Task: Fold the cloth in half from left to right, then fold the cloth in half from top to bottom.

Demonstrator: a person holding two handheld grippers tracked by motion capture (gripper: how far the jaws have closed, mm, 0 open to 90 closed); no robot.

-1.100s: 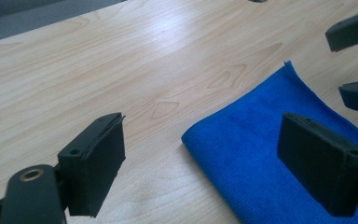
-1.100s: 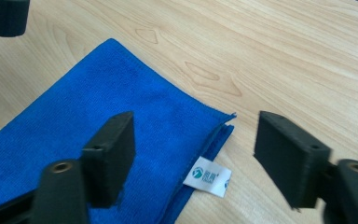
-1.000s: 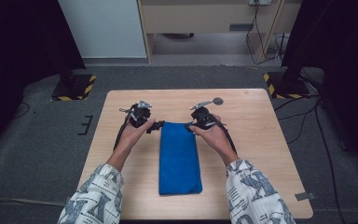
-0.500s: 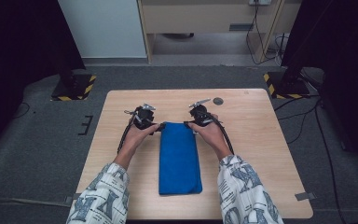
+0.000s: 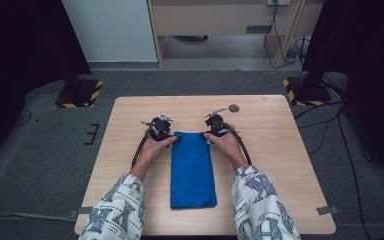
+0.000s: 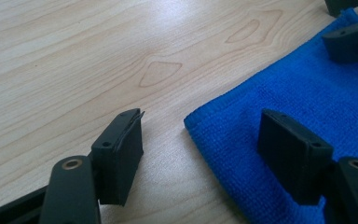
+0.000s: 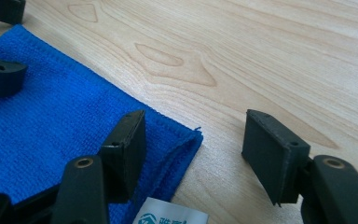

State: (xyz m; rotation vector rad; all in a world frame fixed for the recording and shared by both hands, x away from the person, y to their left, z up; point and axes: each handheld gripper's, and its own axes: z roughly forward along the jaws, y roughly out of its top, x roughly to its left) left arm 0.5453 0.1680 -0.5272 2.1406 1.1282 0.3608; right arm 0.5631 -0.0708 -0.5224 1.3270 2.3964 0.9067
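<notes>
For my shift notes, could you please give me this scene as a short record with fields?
surface: wooden table
item: folded blue towel, flat, long side running away from the person
left gripper: jaws have just been closing, not gripping, astride towel's far left corner
right gripper: open, astride far right corner
label: white tag by right corner

light: even, bright on table (image 5: 280, 150) | surroundings: dark | shadows: soft | focus: near fingers (image 6: 119, 156) slightly blurred
</notes>
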